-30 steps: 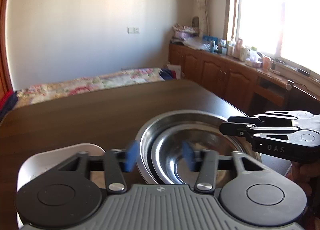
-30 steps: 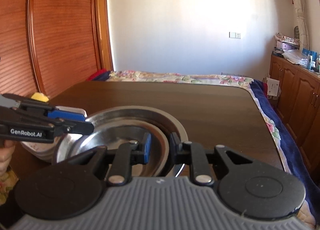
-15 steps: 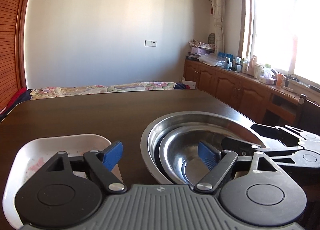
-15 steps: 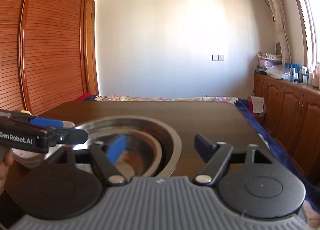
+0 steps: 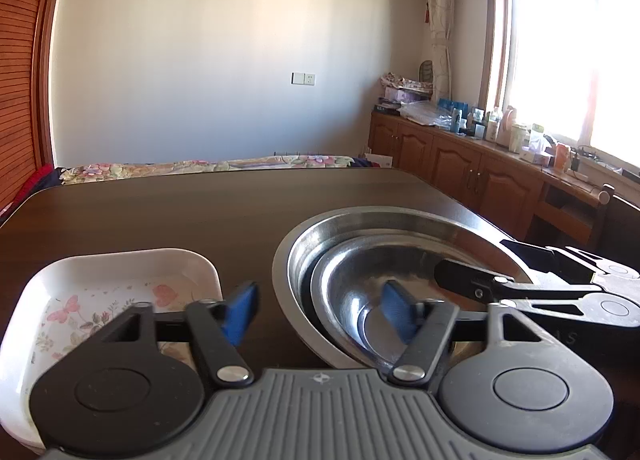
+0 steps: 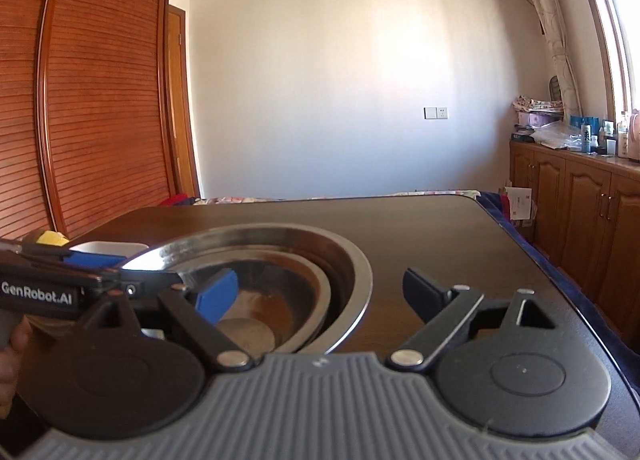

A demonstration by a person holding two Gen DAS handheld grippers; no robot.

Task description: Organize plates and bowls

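Bowl point(image 5: 360, 300) nested in basin point(image 5: 400, 228); tray point(image 5: 120, 272) left.

Left gripper point(image 5: 320, 312): jaws closing, pads clamp nothing. Right gripper point(image 6: 320, 292): jaws opening, spread wide, nothing pinched. Both point slightly downward, side by side. Person's hand point(image 6: 10, 364) on left gripper's handle.

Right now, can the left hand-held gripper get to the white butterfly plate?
Probably yes. The white plate lies just ahead of the left hand-held gripper, a little to its left, with nothing lying between them. Its jaws are closing on nothing, and the steel bowls sit off to the right.
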